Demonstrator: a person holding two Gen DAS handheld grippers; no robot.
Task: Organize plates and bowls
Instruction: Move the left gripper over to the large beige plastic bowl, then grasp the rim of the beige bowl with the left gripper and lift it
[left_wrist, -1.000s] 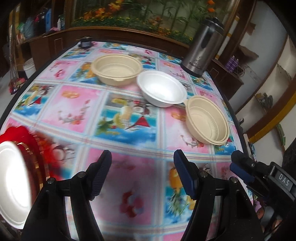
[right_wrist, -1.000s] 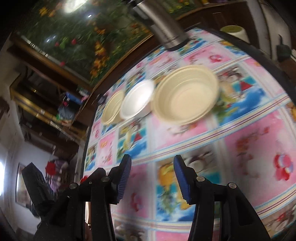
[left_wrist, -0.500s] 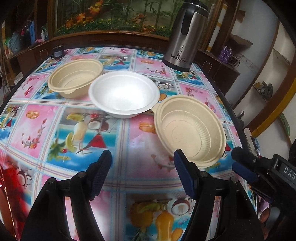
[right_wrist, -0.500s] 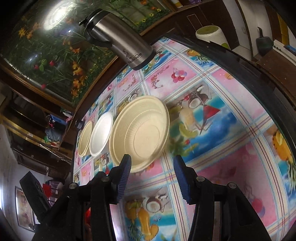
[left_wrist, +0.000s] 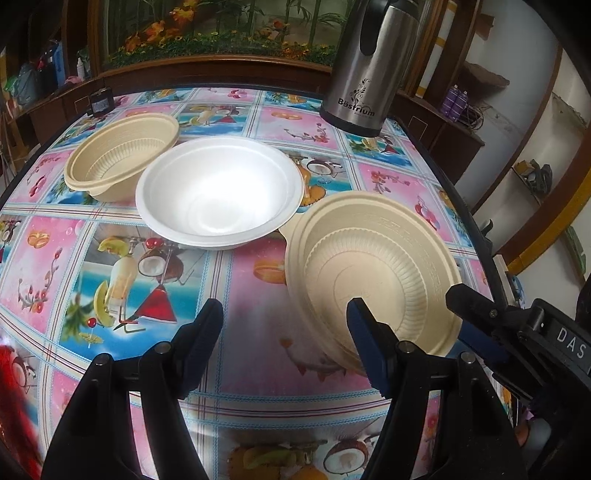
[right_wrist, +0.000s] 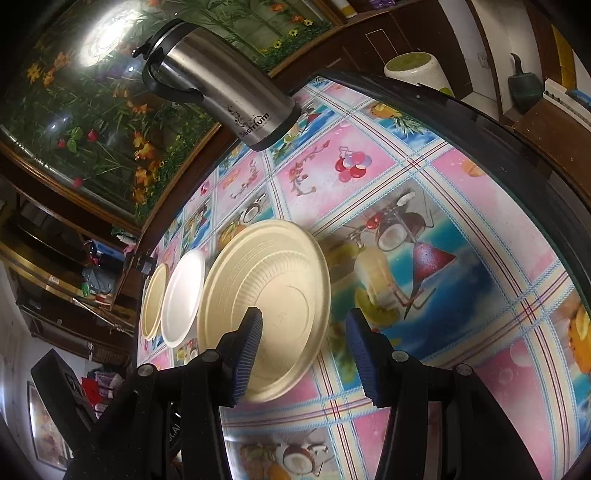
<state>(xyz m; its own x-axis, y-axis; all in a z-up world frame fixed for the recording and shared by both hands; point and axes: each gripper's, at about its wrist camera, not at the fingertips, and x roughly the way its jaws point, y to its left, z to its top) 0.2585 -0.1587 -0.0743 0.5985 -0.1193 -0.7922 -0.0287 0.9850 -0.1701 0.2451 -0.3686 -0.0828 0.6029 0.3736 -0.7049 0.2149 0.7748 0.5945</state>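
Both grippers hover near the closest beige bowl, which sits on the worktop just right of the white foam bowl, with a second beige bowl beyond. Left gripper fingers are spread, empty; right gripper fingers are also apart, its left finger over the bowl's rim, nothing pinched. Best move, I'd say: straddle the thin rim, squeeze gently, since the ribbed, moulded fibre looks light and flexible. The glossy patterned cloth may let it slide.

Two beige bowls flank a white bowl on pink-and-blue checked tablecloth.
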